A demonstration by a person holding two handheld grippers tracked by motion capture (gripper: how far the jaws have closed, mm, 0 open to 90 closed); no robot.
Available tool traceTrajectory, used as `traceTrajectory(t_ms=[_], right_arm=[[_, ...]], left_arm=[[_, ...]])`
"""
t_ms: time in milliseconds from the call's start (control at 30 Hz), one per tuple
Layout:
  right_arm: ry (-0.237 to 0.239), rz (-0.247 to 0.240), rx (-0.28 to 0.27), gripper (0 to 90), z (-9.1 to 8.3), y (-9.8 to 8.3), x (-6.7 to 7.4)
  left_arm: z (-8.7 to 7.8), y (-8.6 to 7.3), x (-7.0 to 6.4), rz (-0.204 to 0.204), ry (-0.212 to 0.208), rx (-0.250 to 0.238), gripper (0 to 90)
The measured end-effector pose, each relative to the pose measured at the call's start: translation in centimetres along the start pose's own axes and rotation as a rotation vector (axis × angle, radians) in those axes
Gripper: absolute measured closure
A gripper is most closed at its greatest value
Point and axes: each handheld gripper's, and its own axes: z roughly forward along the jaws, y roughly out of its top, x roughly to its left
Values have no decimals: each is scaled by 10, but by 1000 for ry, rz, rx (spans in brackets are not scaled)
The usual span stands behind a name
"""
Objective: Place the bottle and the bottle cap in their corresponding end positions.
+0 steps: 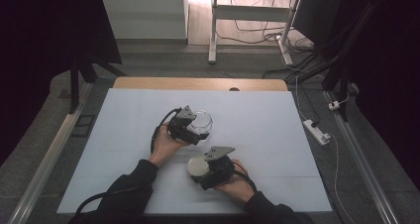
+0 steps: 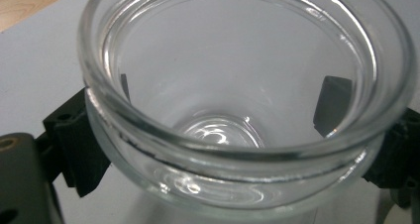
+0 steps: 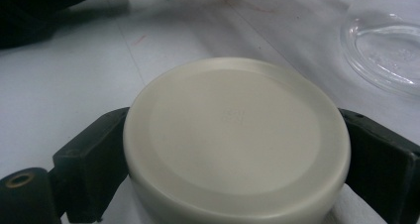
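A clear, empty glass jar (image 1: 202, 121) sits on the white mat near the middle of the table. My left gripper (image 1: 199, 129) is shut on the jar, which is seen from above (image 2: 233, 157) with a black finger (image 2: 74, 144) pressing on each side below its rim. Nearer the front, my right gripper (image 1: 199, 170) is shut on a round cream-white lid (image 1: 197, 165). In the right gripper view the lid (image 3: 237, 130) lies flat between the fingers (image 3: 91, 169), and the jar (image 3: 386, 50) stands off to the upper right.
The white mat (image 1: 277, 135) covers a wooden table whose far edge (image 1: 198, 84) shows beyond it. A power strip (image 1: 317, 131) and cables lie on the floor to the right. A dark sleeve (image 3: 44, 11) shows at the upper left of the right gripper view.
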Motion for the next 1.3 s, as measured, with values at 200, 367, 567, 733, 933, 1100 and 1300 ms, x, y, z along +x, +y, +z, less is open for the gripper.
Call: traceTrajectory(t_ms=[200, 367, 567, 733, 933, 1100, 1300], right_arm=[[-3, 10, 3, 46, 0, 0, -1], [10, 29, -1, 15, 0, 0, -3], [14, 25, -4, 4, -1, 0, -3], [6, 26, -25, 3, -6, 3, -6], [9, 24, -36, 3, -10, 5, -5], [14, 26, -44, 3, -13, 6, -4], [9, 28, -61, 0, -19, 8, -3]], left_arm=[[1, 0, 1, -6, -9, 1, 63], [3, 0, 0, -2, -11, 11, 1], [1, -1, 4, -23, -43, -19, 0], [-7, -1, 4, -41, -56, -41, 0], [-17, -1, 2, -46, -48, -46, 0], [-25, -1, 0, -49, -56, -35, 0], [-35, -4, -1, -69, -66, -38, 0]])
